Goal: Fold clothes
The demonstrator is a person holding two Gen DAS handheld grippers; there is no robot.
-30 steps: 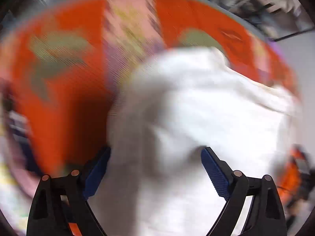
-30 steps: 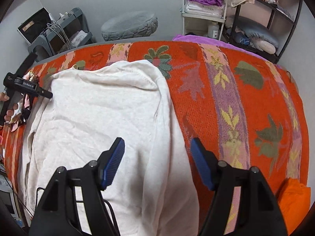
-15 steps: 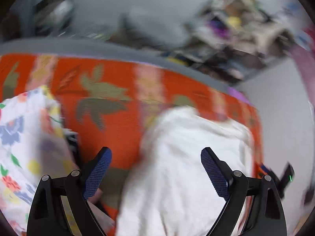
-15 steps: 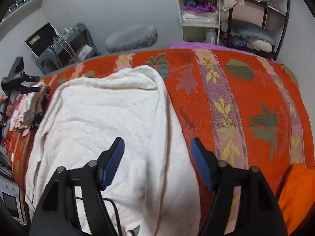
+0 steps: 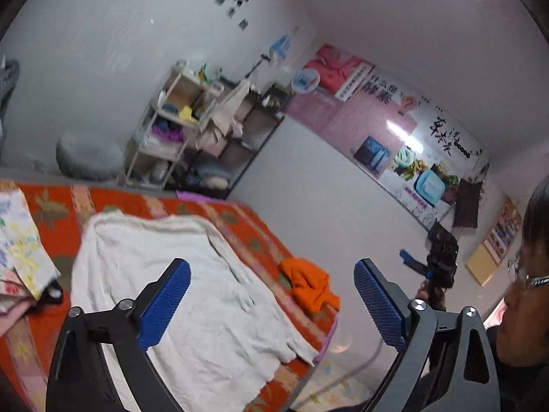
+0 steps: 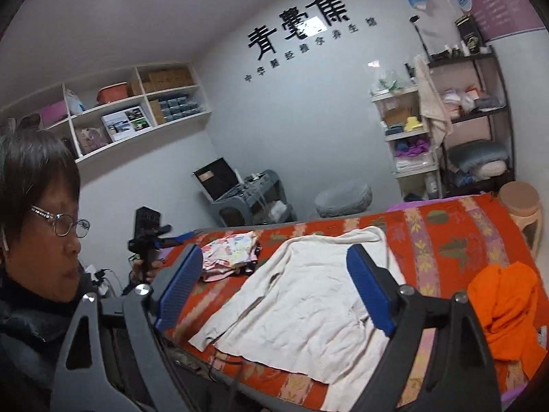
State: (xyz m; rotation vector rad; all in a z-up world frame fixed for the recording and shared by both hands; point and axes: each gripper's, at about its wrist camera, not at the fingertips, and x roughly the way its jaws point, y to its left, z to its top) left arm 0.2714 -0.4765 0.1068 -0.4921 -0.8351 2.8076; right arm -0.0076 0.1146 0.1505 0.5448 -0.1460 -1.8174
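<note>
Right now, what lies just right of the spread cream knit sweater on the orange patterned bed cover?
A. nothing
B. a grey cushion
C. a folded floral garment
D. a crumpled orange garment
D: the crumpled orange garment lies bunched just right of the cream knit sweater; the floral one sits left.

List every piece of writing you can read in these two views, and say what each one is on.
"青" as the first of three large black characters on the back wall; the other two are not sure.
Row of smaller black characters below them: too small to read.
Pink wall poster: printed text and an orange "?", otherwise too blurred.
White sweater, orange garment, floral clothes, red bedcover: no writing.
</note>
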